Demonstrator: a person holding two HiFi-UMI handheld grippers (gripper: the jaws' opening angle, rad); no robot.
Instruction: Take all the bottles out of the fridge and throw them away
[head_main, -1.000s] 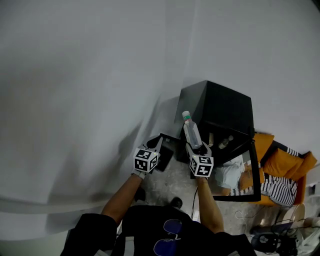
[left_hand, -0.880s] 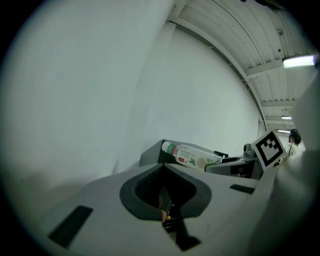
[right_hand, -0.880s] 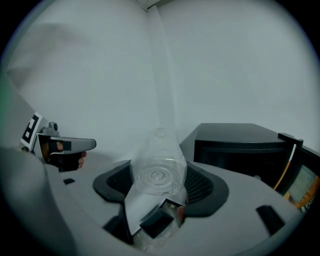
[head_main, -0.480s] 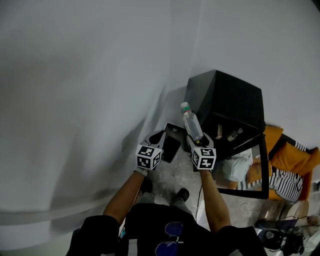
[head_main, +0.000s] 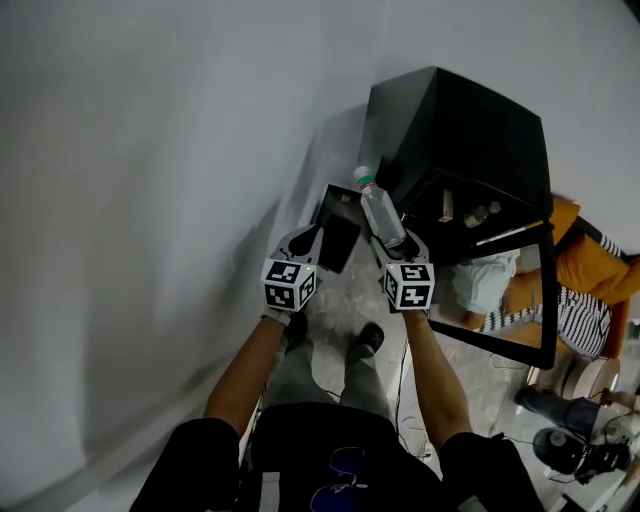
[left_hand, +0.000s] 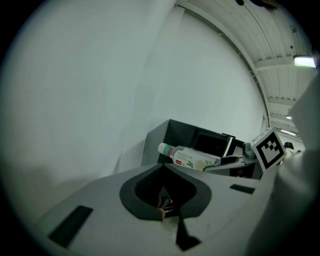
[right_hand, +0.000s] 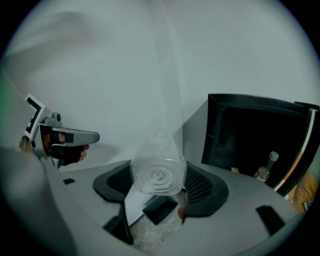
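The right tongs squeeze a bottle by its bottom, cap pointing away at the wall, in the air just right of the black box on the floor, while the left tongs are closed and empty.

Hold your left gripper and right gripper side by side in front of your body. Your left forearm and right forearm are bare and stretched forward, and both grippers tilt slightly downward. The left gripper's jaws are closed together with nothing between them. The right gripper's jaws clamp the base end of a clear bottle, whose cap points away from you.
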